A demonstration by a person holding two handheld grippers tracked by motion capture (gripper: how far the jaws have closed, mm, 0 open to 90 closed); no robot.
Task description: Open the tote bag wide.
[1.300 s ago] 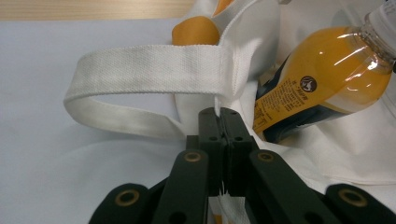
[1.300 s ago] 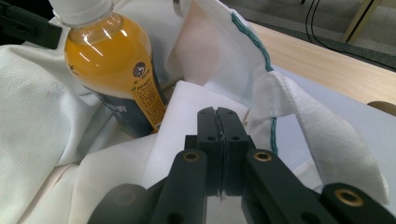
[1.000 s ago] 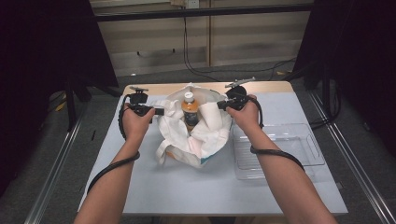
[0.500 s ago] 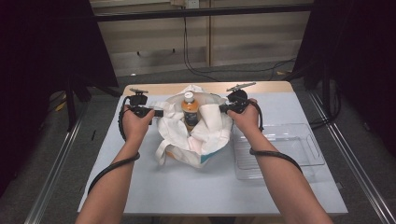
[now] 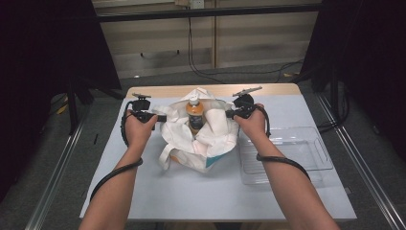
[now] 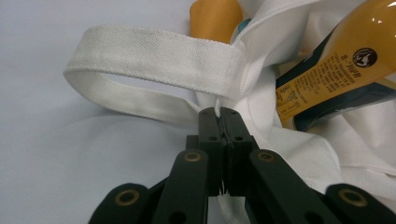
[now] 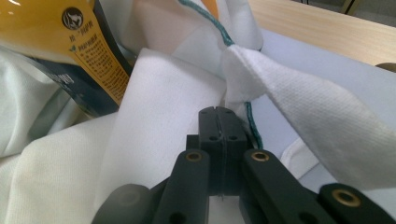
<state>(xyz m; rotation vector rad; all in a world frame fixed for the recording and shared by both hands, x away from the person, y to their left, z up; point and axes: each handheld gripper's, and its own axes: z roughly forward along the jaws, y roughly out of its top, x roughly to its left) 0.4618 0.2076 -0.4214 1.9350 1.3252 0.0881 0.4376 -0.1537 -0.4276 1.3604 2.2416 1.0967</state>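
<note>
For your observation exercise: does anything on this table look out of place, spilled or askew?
Nothing spilled. The white bag sits crumpled and lopsided, one handle flopped on the table. The bottle stands upright inside it, capped. Both grippers pinch the bag's rim.

black hand-held gripper (image 5: 160, 117), brass rivets

This looks like a lab or test room set up for recording, not a home. Beyond the tongs a bare work table (image 5: 306, 108) with a pale top and a wooden far edge stands on grey carpet, boxed in by black curtains (image 5: 52, 43) to either side, metal floor rails (image 5: 55, 184) beneath them, a dark crossbar (image 5: 210, 12) overhead and loose cables (image 5: 201, 57) hanging down the slatted back wall
</note>
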